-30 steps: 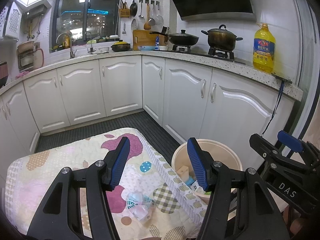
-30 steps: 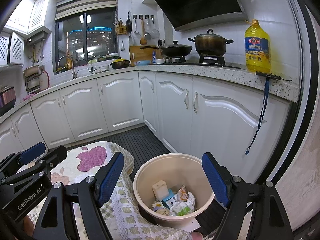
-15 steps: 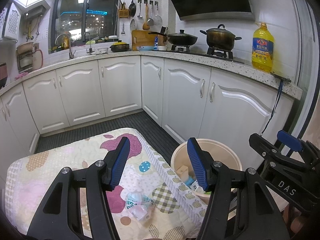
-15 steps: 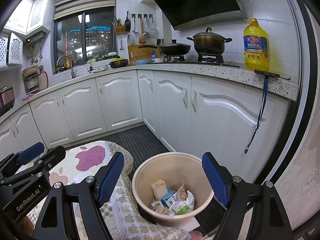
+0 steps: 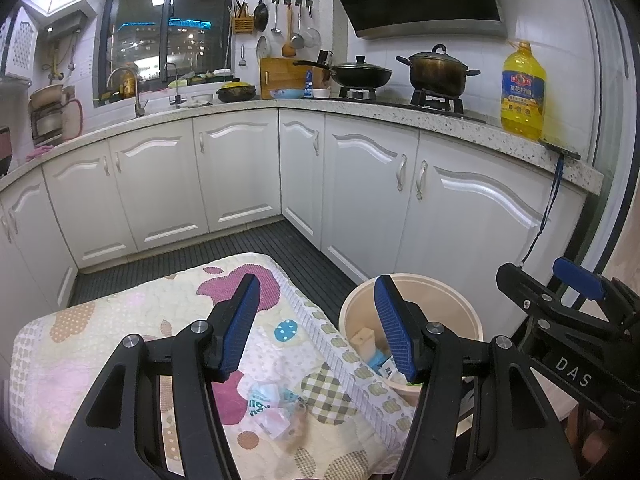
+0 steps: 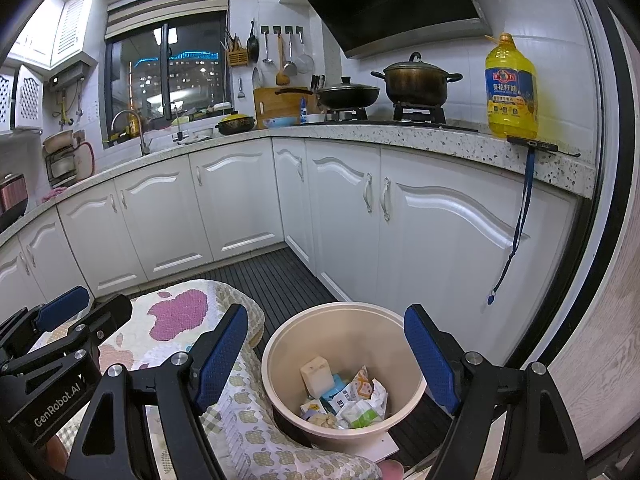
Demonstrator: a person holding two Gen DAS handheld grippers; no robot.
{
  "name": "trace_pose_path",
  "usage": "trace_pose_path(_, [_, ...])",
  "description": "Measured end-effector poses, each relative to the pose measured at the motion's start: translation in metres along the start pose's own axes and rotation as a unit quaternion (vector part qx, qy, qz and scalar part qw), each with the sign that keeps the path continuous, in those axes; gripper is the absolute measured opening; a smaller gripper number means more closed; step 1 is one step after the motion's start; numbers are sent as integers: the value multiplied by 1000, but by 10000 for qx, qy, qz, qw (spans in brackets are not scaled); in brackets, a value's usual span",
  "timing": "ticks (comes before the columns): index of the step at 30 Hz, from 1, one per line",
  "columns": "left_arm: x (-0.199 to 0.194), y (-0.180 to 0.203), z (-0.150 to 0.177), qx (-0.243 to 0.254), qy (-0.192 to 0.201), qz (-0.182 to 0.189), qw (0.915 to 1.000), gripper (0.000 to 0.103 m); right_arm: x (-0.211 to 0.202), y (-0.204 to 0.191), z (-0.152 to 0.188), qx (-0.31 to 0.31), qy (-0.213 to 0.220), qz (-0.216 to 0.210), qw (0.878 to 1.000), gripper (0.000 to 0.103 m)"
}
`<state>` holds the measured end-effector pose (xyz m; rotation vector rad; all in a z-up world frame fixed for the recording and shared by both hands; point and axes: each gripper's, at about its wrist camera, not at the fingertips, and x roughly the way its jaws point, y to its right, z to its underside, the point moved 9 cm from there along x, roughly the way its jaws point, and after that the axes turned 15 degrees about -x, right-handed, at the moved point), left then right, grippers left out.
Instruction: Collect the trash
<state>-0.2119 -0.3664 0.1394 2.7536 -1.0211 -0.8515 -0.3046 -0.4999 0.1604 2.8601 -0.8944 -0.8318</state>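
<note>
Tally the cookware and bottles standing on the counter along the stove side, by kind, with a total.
Lidded stockpot: 1
Lidded wok: 1
Yellow oil bottle: 1
Total: 3

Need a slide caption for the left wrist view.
Open left gripper above crumpled wrappers on patterned quilt, beside beige bin.

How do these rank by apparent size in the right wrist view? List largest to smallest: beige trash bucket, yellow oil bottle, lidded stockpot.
1. Beige trash bucket, though nearest the camera.
2. Yellow oil bottle.
3. Lidded stockpot, close to the bottle.
</note>
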Motion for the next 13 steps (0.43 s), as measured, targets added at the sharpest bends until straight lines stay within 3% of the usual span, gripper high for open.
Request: trace_pose_path(13, [1,-5,1,-38,-112,220,9997,58,8,-2,4,-7,-119,-25,9999,78])
